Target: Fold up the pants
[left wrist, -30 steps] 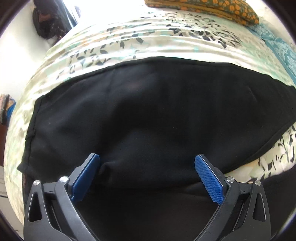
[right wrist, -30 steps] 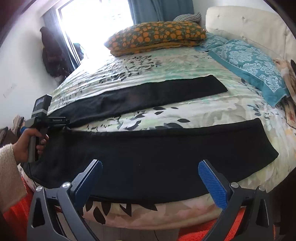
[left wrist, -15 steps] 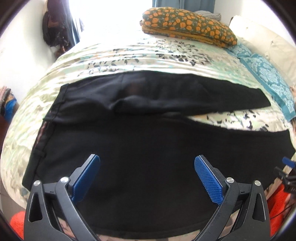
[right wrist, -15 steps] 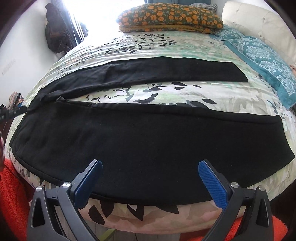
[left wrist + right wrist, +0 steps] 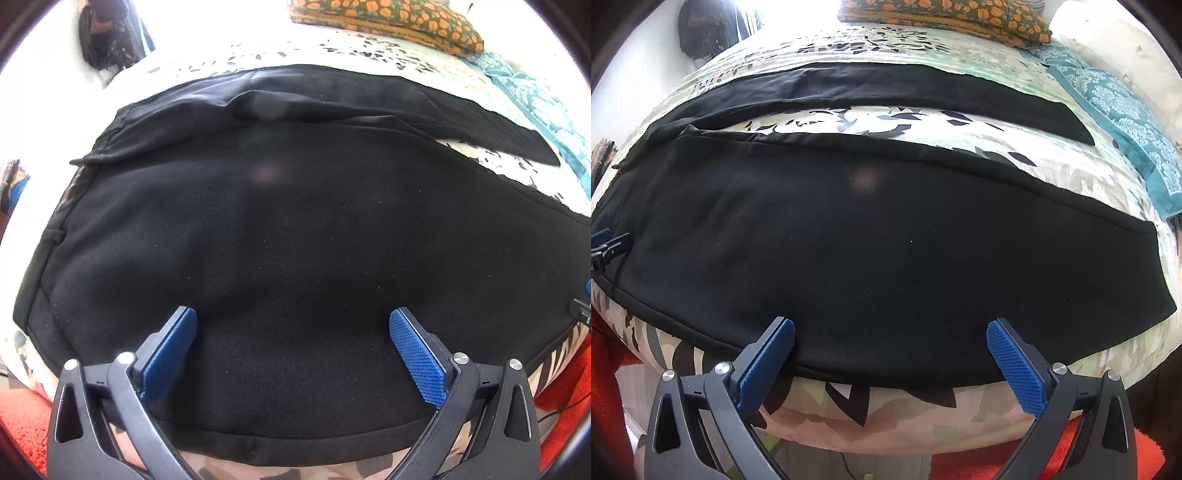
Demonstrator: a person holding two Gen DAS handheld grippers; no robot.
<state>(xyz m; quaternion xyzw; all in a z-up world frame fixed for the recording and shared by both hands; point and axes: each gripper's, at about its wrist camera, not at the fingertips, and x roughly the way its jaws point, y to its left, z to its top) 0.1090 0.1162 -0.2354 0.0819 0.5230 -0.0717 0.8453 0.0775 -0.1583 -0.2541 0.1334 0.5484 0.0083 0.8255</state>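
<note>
Pants lie spread on the bed, long axis crosswise to both wide-open, empty grippers, left gripper over the waist end and right gripper at the near leg's edge.

Open bed surface, pillows at the far side

Black pants lie flat across the bed; bare floral sheet shows between the legs. Orange pillow and teal pillow block the far edge.
</note>
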